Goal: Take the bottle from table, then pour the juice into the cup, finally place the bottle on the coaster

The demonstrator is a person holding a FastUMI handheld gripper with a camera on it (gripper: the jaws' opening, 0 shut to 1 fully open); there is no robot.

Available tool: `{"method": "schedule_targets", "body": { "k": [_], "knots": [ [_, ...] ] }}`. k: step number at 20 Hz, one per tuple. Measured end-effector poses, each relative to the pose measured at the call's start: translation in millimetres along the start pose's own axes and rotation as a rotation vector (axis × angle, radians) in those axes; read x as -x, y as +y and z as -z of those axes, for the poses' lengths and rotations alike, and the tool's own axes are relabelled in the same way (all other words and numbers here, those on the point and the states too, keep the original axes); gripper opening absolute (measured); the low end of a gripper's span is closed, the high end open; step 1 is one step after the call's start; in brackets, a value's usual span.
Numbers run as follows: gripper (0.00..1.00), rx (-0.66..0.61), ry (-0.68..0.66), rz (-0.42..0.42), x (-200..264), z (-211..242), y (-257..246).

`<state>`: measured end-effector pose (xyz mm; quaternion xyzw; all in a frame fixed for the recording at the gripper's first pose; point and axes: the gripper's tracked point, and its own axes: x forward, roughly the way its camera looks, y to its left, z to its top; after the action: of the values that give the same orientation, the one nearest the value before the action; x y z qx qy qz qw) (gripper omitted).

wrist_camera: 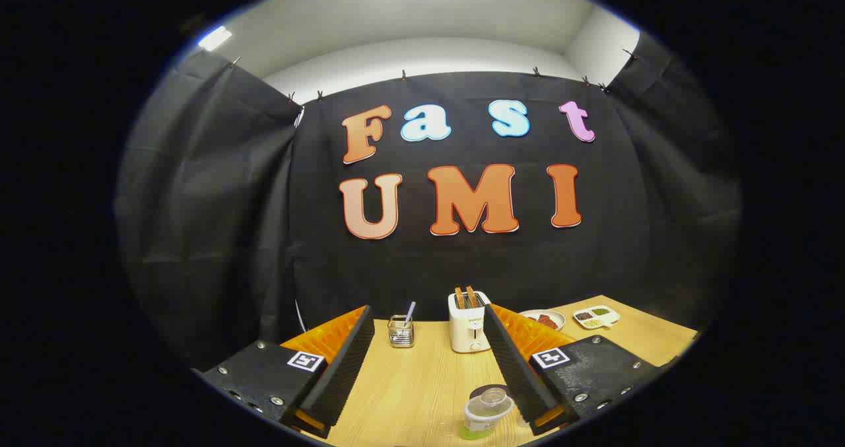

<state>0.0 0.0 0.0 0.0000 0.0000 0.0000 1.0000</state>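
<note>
Bottle [487,412], one, is being seen at lower centre, standing on the tabletop [409,394] just inside the right finger. Clear plastic, judged light and slippery; the body below the cap is being recommended for grasping. Claw [429,368] is being held released, grasping nothing. Also being counted: one toaster [469,321], one glass holder [401,331], two dishes [542,319].

fingers [360,361] spread wide, bare table [409,387] between, bottle [487,412] by right finger, toaster [469,325] beyond

table [409,394]: pale wood grain | toaster [469,325]: white | bottle [487,411]: clear, green juice | plate [542,318]: white
</note>
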Motion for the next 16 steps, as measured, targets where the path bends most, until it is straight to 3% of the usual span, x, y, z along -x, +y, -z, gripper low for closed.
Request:
{"method": "schedule_targets", "body": {
  "k": [7, 13, 16],
  "knots": [
    [0.98, 0.034, -0.025, 0.075, 17, -17, -12],
    [0.99, 0.052, -0.02, 0.03, 18, -22, 12],
    [0.99, 0.066, -0.001, 0.051, 16, -12, 6]
  ]
}}
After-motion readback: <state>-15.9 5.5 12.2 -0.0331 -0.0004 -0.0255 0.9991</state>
